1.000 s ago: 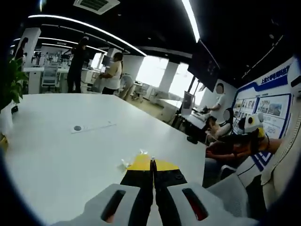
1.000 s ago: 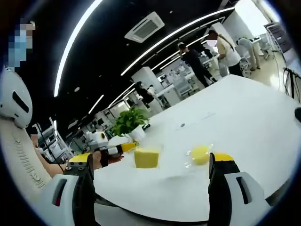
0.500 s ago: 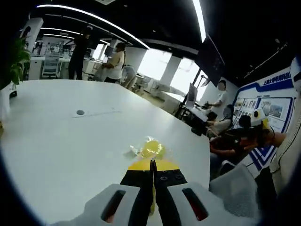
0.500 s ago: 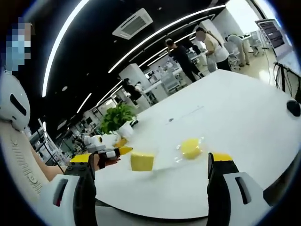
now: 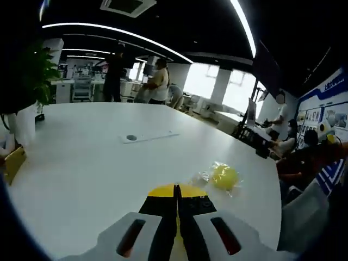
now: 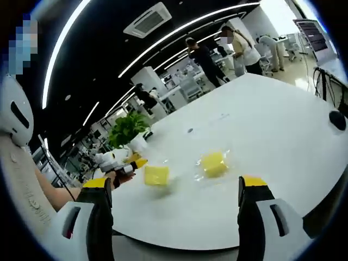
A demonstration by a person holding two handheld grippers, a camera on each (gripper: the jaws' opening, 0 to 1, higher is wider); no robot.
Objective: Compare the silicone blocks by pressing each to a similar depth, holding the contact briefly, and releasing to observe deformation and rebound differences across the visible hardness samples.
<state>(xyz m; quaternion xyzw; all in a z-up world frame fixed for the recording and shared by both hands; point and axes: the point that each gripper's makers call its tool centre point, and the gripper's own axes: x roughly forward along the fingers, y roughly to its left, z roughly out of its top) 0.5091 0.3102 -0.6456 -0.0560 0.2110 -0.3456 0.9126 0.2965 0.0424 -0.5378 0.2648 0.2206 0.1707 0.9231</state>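
Hovering over a big white oval table (image 6: 272,141), two hand-held grippers face a pair of yellow silicone samples.

Seen from the right gripper view, going left to right: the left gripper (image 6: 130,163), white with yellow tips, sits in a person's hand near a potted green plant (image 6: 126,129); just beside it lies a square yellow silicone block (image 6: 156,175), then, a little apart, a rounder yellow silicone block in clear wrapping (image 6: 213,163). The right gripper (image 6: 174,190) has its jaws spread wide, touching neither. In the left gripper view, the left gripper's jaws are pressed together with nothing between them, the wrapped block (image 5: 224,176) lying off to their right.
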